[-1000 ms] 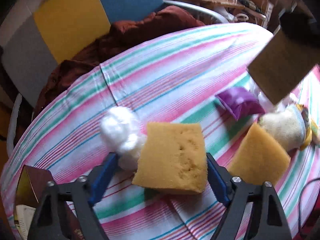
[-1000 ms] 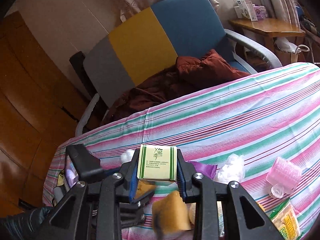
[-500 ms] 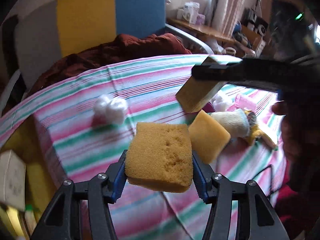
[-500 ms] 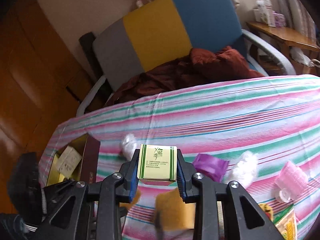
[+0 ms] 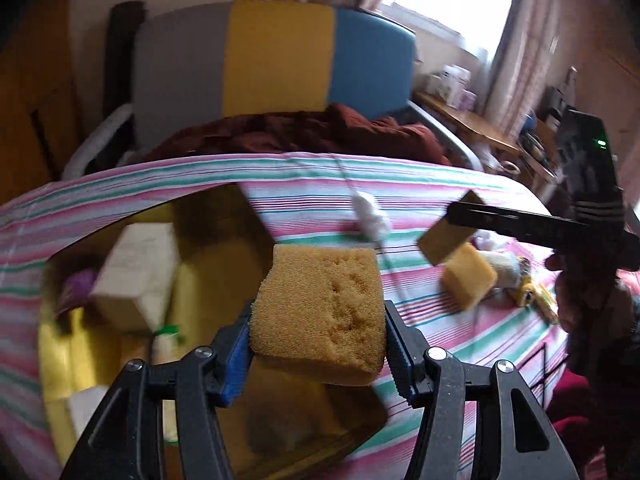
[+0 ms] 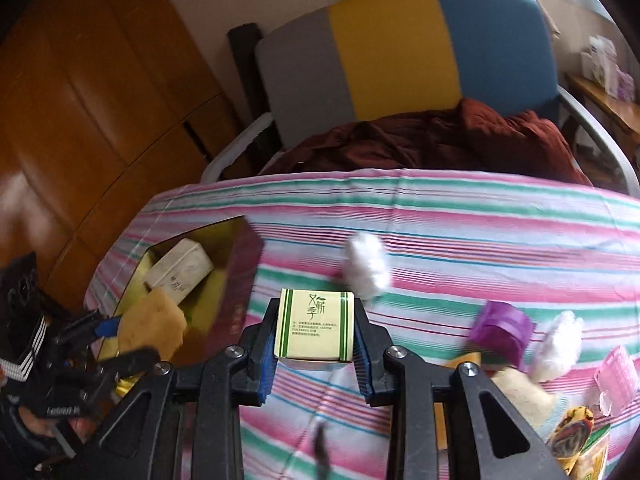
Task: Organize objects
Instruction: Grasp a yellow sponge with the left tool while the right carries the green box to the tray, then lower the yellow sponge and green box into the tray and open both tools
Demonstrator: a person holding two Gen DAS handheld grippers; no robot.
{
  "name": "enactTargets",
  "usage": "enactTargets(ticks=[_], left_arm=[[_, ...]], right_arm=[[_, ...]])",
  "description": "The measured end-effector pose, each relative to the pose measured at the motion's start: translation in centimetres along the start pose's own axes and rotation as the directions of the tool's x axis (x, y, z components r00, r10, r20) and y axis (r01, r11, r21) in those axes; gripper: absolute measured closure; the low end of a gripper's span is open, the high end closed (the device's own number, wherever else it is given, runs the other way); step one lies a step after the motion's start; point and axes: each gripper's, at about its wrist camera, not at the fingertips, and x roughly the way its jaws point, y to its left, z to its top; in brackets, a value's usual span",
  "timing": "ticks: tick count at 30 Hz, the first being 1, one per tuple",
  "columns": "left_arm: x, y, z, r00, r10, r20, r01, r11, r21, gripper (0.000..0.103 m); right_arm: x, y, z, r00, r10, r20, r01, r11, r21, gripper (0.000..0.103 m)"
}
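Note:
My left gripper [image 5: 318, 334] is shut on a yellow sponge [image 5: 316, 304], its pads pressing both sides. It holds the sponge in the air over an open box [image 5: 240, 208] with a yellow inside. The right wrist view shows that sponge [image 6: 150, 326] at the box's [image 6: 240, 276] near corner. My right gripper [image 6: 314, 342] is shut on a small cream carton with green stripes [image 6: 314, 322], above the striped cloth [image 6: 480, 216]. In the left wrist view, the right gripper [image 5: 452, 226] hangs at the right with the carton's brown underside showing.
A white carton [image 6: 178, 268] lies in the open box. On the cloth lie a second sponge [image 5: 468, 280], a cotton ball [image 6: 366, 266], a purple item [image 6: 500, 330], another cotton wad [image 6: 558, 344] and a pink curler [image 6: 616, 372]. A chair with a dark red garment [image 6: 440, 140] stands behind.
The left gripper's jaws closed on the sponge, lifted it off the cloth and carried it left over the open box. The right gripper moved left with its carton.

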Motion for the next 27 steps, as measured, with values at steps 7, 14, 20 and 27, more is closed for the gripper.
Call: enactTargets(ticks=[7,14,20,27], left_arm=[[-2.8,5.3,-2.3,0.997,0.074,0.020,-0.072,0.992,-0.108,0.044],[-4.8,9.5,-4.5,0.991,0.126,0.033,-0.118,0.976,-0.185,0.043],[-6.1,13.2,-4.2,0.976,0.197,0.090,-0.166,0.947,-0.274,0.023],[-7.2,14.3,-4.9,0.969,0.222,0.107,-0.178,0.930,-0.321,0.011]], right_arm=[[1.9,6.9,0.6,0.995,0.098,-0.022,-0.099,0.994,-0.041,0.072],[5.8,14.2,-1.1,0.977,0.152,-0.152,-0.170,0.979,-0.114,0.071],[7.3,17.2,-2.8,0.966,0.143,-0.216,-0.172,0.978,-0.118,0.052],[6.8,17.8,-4.4,0.971,0.093,-0.222,-0.116,0.989,-0.092,0.052]])
